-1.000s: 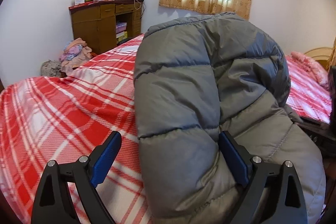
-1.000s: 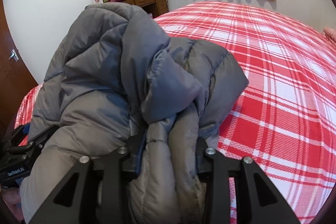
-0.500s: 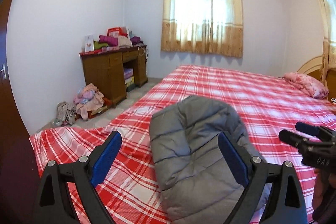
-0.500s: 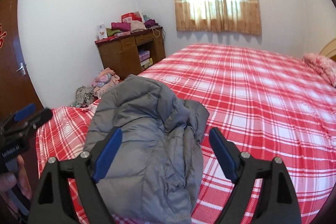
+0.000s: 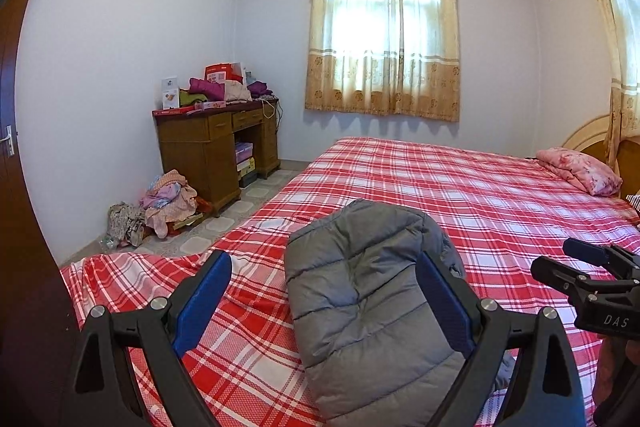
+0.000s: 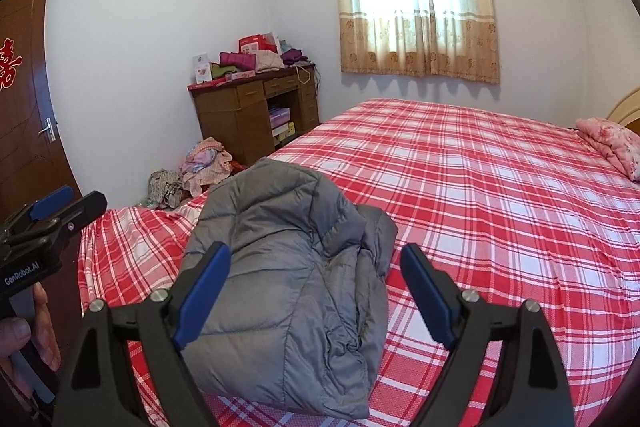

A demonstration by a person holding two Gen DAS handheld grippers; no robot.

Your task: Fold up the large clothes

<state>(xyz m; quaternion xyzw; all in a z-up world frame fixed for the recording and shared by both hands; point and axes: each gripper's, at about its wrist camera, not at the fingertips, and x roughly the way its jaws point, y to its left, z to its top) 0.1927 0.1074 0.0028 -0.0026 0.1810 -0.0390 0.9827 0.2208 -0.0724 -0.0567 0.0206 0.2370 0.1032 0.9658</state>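
Observation:
A grey quilted puffer jacket (image 5: 360,307) lies folded in a bundle on the near corner of the red plaid bed (image 5: 460,195). It also shows in the right wrist view (image 6: 288,287). My left gripper (image 5: 324,299) is open and empty, held back above the jacket. My right gripper (image 6: 316,295) is open and empty too, pulled back above the jacket. Each gripper appears at the edge of the other's view: the right one (image 5: 592,279), the left one (image 6: 48,223).
A wooden desk (image 5: 216,147) piled with clothes and boxes stands by the left wall, with a heap of clothes (image 5: 160,203) on the floor beside it. A pink pillow (image 5: 580,175) lies at the bed's far right. A brown door (image 6: 24,107) is at left.
Both grippers opened, let go of the jacket and pulled back and up. The jacket, held up close to the cameras a second ago, now rests on the bed.

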